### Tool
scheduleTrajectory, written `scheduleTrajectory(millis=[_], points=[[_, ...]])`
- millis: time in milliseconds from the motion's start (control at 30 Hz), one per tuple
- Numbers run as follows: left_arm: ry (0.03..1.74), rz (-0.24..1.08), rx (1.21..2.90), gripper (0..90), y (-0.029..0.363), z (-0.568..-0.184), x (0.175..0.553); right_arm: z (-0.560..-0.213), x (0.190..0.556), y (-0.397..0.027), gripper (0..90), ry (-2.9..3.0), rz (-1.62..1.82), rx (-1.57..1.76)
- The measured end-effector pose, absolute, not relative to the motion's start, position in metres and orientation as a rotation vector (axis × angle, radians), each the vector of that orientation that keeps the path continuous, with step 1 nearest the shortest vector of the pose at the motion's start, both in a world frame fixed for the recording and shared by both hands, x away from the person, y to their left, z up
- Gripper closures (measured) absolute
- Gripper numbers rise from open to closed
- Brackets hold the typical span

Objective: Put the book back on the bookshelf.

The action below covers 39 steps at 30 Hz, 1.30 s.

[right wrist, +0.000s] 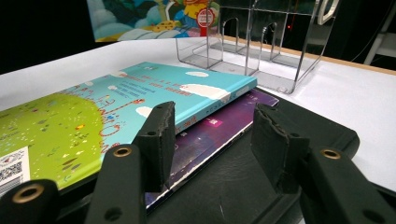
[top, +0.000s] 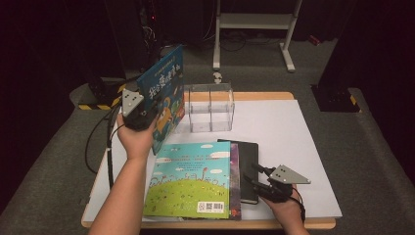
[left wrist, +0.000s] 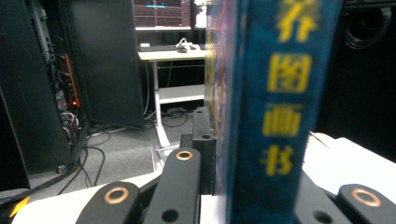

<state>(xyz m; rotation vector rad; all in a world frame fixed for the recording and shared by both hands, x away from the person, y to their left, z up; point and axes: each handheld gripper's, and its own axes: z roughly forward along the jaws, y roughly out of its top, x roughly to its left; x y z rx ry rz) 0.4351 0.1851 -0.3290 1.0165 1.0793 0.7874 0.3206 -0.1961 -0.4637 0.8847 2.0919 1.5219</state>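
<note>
We hold the left hand-held gripper (top: 147, 108) at the 10 o'clock area of the table (top: 288, 147), its jaws pinching the lower edge of the blue picture book (top: 164, 95). The book stands upright and clear of the table, just at 9 o'clock of the clear acrylic organizer (top: 210, 107). In the left gripper view, the book's spine (left wrist: 275, 116) rises between the jaws. Our right hand-held gripper (top: 259, 178) rests at 5 o'clock, jaws spread over the black notebook (top: 247, 169), gripping nothing. The green-and-blue book (top: 191, 178) lies flat on the purple book (right wrist: 219, 130).
</note>
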Motion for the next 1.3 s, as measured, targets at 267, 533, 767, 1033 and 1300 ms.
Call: scheduleTrajectory(millis=[267,533,767,1033,1300], points=[[1.079,0.819,1.015,83.1,0.174,-0.337,0.462,-0.464,0.321,-0.199,49.8,2.087,1.540,0.884],[1.090,0.812,0.995,83.1,0.168,-0.345,0.481,-0.464,0.322,-0.200,49.9,2.082,1.545,0.893],[1.077,0.826,0.999,83.1,0.164,-0.353,0.489,-0.465,0.323,-0.201,50.0,2.081,1.551,0.898],[1.086,0.820,0.994,83.0,0.165,-0.364,0.495,-0.466,0.323,-0.199,50.1,2.091,1.553,0.894],[1.102,0.779,1.016,82.2,0.172,-0.367,0.490,-0.467,0.322,-0.197,50.0,2.103,1.550,0.887]])
